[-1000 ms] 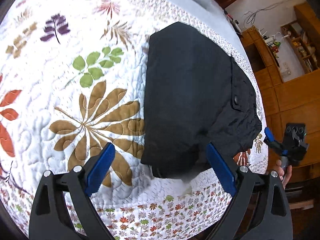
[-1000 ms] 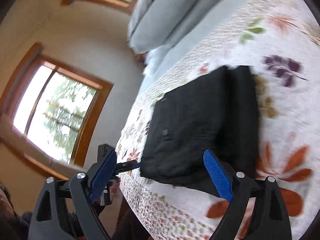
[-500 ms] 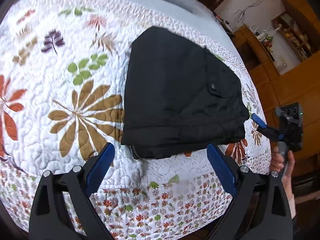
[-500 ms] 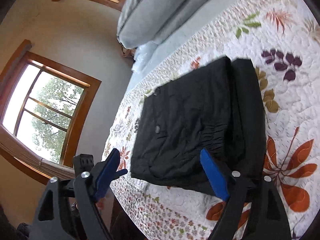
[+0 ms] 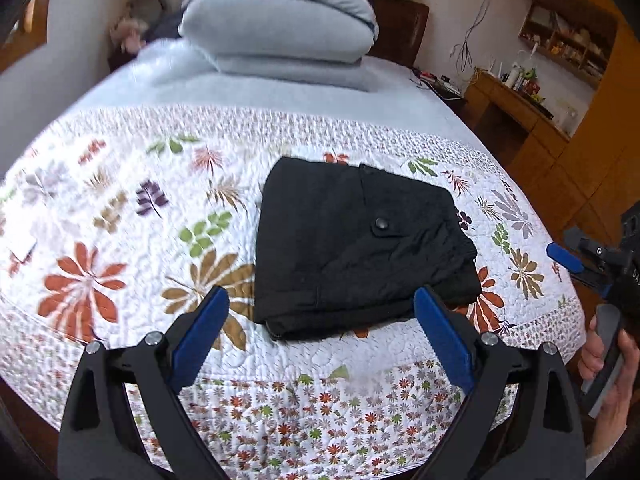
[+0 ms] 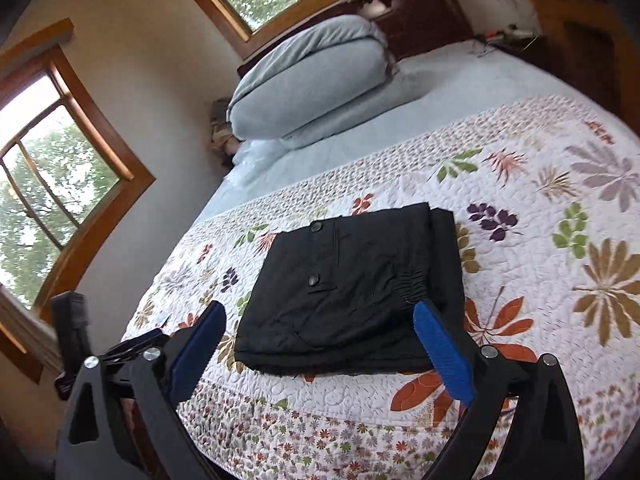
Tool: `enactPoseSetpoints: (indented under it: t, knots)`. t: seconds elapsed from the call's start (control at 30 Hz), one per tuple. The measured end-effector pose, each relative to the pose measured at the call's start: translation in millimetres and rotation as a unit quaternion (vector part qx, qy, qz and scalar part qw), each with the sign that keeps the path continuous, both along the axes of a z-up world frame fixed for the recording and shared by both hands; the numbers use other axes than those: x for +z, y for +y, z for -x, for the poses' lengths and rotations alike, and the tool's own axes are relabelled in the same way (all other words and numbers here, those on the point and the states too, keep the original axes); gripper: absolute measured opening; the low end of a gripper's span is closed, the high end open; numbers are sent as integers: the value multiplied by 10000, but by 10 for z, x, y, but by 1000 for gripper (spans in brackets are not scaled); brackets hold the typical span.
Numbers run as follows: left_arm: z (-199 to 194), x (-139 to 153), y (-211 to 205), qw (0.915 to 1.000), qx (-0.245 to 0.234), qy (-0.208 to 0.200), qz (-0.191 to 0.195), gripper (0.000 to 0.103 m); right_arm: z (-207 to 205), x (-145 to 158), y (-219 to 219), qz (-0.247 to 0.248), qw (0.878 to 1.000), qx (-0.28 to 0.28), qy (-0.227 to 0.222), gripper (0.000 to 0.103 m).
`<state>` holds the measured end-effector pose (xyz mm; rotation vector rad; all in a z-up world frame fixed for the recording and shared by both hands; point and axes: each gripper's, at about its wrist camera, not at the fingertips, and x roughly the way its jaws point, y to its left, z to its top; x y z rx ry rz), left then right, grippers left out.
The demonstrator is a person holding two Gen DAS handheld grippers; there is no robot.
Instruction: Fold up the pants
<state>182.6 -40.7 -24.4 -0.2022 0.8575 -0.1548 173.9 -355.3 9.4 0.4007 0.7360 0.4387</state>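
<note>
I see the black pants (image 5: 356,248) folded into a compact, roughly square bundle, lying flat on the flowered quilt near its near edge. A buttoned pocket flap sits on the top layer, with a second button toward the far edge. The gathered elastic waistband shows at the right side, and lower layers stick out slightly beneath.

Folded pants (image 5: 352,248) flat on quilt (image 5: 120,208) near bed's foot edge; pillow (image 5: 280,24) behind, at headboard (image 5: 404,32)
</note>
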Motion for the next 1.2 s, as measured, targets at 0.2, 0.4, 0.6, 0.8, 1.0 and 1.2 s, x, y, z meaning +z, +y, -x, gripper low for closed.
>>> enactPoseSetpoints:
  t: [0.2, 0.4, 0.6, 0.8, 1.0, 1.2]
  knots:
    - [200, 253, -117, 9994, -113, -283, -192, 95, 251, 155, 130, 276, 9991, -246, -203, 97]
    - [359, 384, -180, 9977, -67, -533, -405, 100, 408, 252, 301, 703, 9964, -424, -227, 99]
    - [418, 455, -267, 9958, -211, -586, -670, 100, 513, 318, 631, 1809, 9804, -727, -284, 99]
    - [467, 485, -266, 9958, -110, -667, -620, 100, 536, 278, 817, 2325, 9673, -993, -210, 99]
    - [460, 475, -256, 9966, -62, -596, -564, 100, 542, 223, 845, 2445, 9600, -1361, -115, 99]
    - [453, 451, -270, 9960, -85, -581, -675, 100, 534, 220, 731, 2351, 9600, -1517, -84, 100]
